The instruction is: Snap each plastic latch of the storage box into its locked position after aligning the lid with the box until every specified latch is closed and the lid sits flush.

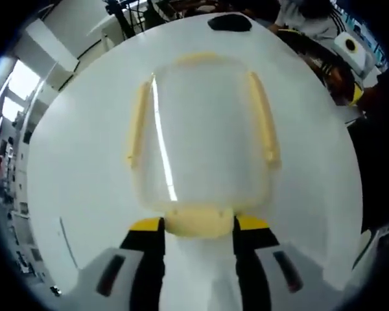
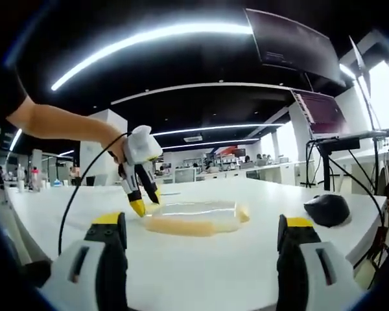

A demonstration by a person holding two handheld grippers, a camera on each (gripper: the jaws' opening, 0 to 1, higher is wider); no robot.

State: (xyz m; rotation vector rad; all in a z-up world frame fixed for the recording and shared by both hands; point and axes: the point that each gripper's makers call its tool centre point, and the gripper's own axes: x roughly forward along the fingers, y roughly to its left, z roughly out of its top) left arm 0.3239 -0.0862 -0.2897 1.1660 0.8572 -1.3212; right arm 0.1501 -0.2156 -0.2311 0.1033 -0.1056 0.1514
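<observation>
The clear storage box (image 1: 204, 129) lies on the white table with its lid on, and yellow latches run along its sides (image 1: 138, 126) (image 1: 262, 116). In the left gripper view, my left gripper (image 1: 200, 227) holds the short near latch (image 1: 200, 219) between its yellow-tipped jaws, which touch both ends. The right gripper view shows the box (image 2: 194, 217) low and flat ahead, with the left gripper (image 2: 142, 201) pointing down at its left end. My right gripper (image 2: 201, 227) stands wide open in front of the box, a short way back from it, with nothing between its jaws.
A black mouse (image 1: 229, 23) (image 2: 327, 208) lies on the table beyond the box's far end. A person's arm (image 2: 58, 123) reaches in from the left. A monitor stand with cables (image 2: 330, 162) rises at the right table edge. The table edge curves past the box's right side (image 1: 350, 162).
</observation>
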